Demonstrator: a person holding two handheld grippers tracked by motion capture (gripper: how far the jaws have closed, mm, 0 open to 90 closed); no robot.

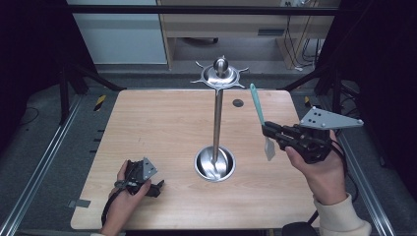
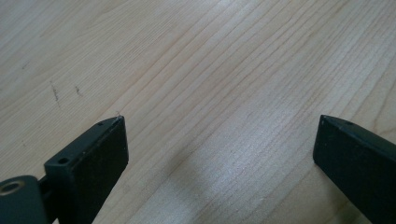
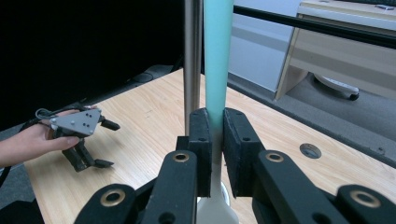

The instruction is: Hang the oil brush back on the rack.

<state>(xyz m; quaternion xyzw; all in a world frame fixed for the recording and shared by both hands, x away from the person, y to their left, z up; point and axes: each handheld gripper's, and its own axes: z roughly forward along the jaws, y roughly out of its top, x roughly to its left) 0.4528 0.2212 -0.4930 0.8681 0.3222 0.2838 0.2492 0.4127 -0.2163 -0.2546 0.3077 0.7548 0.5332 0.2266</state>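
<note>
1. high view: a wooden table [image 1: 162,123] carries a metal stand [image 1: 217,123], a vertical pole rising from a round base bowl [image 1: 215,163] to a pronged top disc [image 1: 219,75] with a ball finial. a small dark grommet [image 1: 238,103] sits in the tabletop beyond the pole.
2. high view: the left gripper [image 1: 158,188] rests low over the near left part of the table, held in the person's left hand [image 1: 125,196]. the right gripper [image 1: 265,130] is raised to the right of the stand, held in the right hand [image 1: 319,169], with its grey three-cornered plate [image 1: 329,119] on top.
3. high view: a spatula [image 1: 259,115] with a teal handle and a pale blade hangs roughly upright, blade downward, just right of the pole and apart from it.
4. right gripper view: this view adds the grip detail. the jaws are pressed against the spatula [image 3: 217,70] from both sides, pinching it where the teal handle meets the pale blade. the pole [image 3: 192,60] stands directly behind the handle. the left gripper [image 3: 103,143] is seen farther off at left, jaws apart.
5. left gripper view: this view adds close detail of the bare wood grain [image 2: 210,84]. the left gripper [image 2: 219,135] has its jaws spread wide, one at each lower corner, with nothing between them.
6. relation: the spatula is well apart from the left gripper, on the far side of the stand.
</note>
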